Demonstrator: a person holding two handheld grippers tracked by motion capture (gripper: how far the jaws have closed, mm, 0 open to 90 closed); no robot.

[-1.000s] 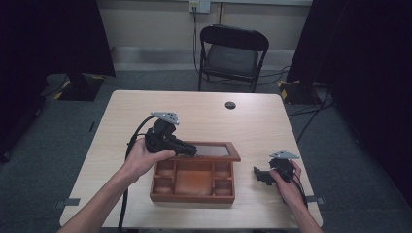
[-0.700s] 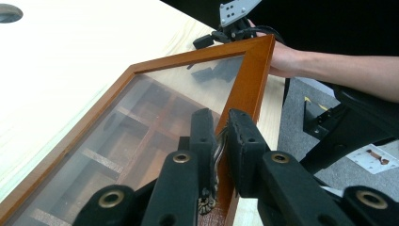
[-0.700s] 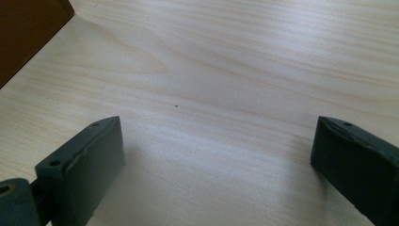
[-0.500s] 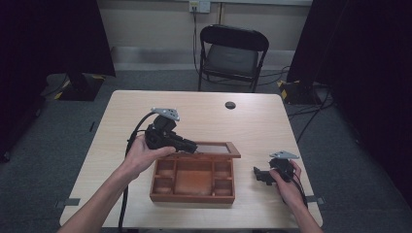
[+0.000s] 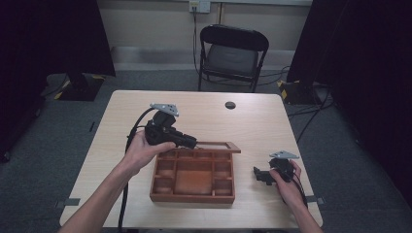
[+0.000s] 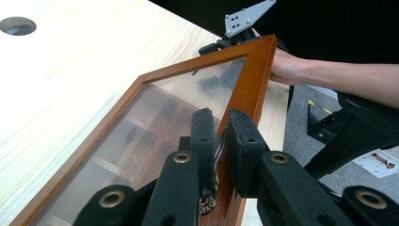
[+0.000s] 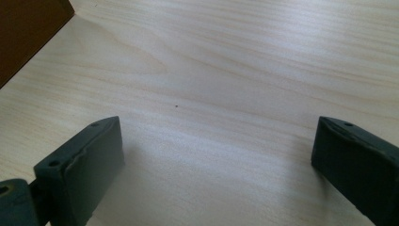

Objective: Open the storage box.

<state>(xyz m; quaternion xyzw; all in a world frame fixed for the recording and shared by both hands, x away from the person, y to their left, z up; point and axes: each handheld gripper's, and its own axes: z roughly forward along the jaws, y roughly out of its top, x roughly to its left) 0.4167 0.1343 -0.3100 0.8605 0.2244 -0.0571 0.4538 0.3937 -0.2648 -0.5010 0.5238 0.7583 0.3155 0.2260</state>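
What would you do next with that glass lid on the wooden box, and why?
Probably swing it further back. The left gripper is shut on the front edge of the glass lid, which looks raised above the wooden box. The right gripper rests open on the table beside it.

Box: brown wooden compartment box (image 5: 193,178) on light wooden table (image 5: 252,121), near edge, centre.
Lid: glass-paned wooden-framed lid (image 5: 214,145) raised along box's far side.
Left gripper (image 5: 190,142): at lid's left end.
Right gripper (image 5: 258,173): on table, right of box.
Chair: black folding chair (image 5: 232,53) behind table.
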